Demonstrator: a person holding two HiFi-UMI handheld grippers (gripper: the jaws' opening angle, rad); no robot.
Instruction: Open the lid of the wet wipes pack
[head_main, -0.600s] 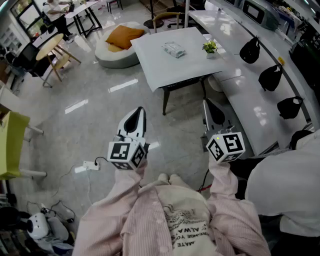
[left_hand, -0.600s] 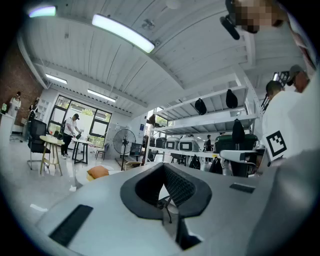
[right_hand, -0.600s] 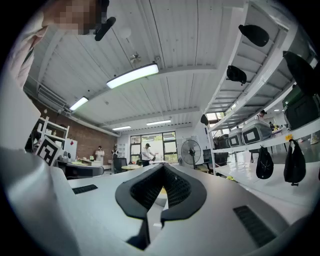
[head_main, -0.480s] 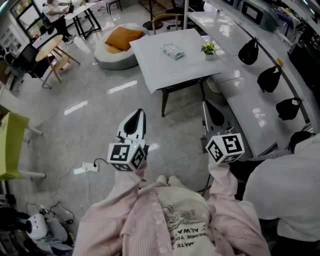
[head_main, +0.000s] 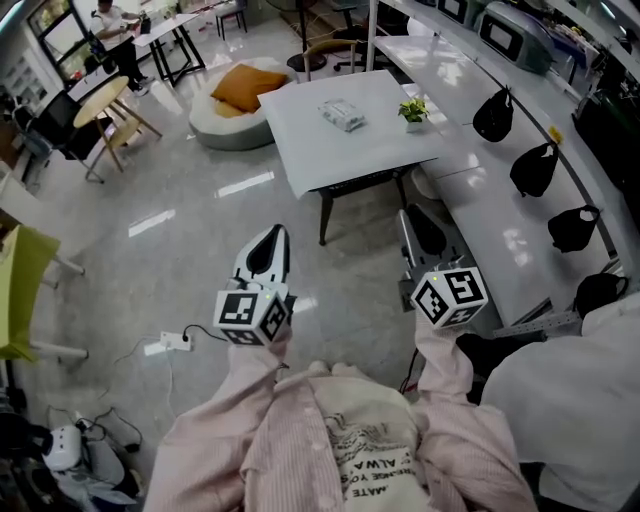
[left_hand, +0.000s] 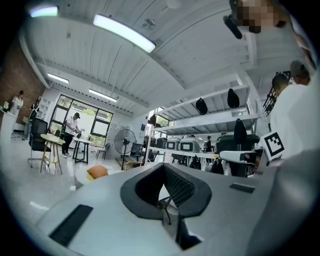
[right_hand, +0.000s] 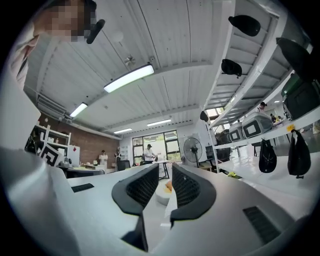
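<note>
Wet wipes pack (head_main: 343, 114): though it lies well beyond the fingers, it looks light and soft; pinch the lid's edge.
Left gripper (head_main: 272, 240): fingers together, empty.
Right gripper (right_hand: 169, 174): fingers slightly apart, empty.

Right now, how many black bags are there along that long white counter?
3 in a row: far bag, middle bag, near bag. A dark shape closer in may be another.

Glossy reflective polished floor (head_main: 180, 190), smooth matt surface (head_main: 310, 150), shiny crinkled plastic wipes pack (head_main: 342, 114), soft striped cloth sleeve (head_main: 230, 405), orange cloth cushion (head_main: 238, 88)
</note>
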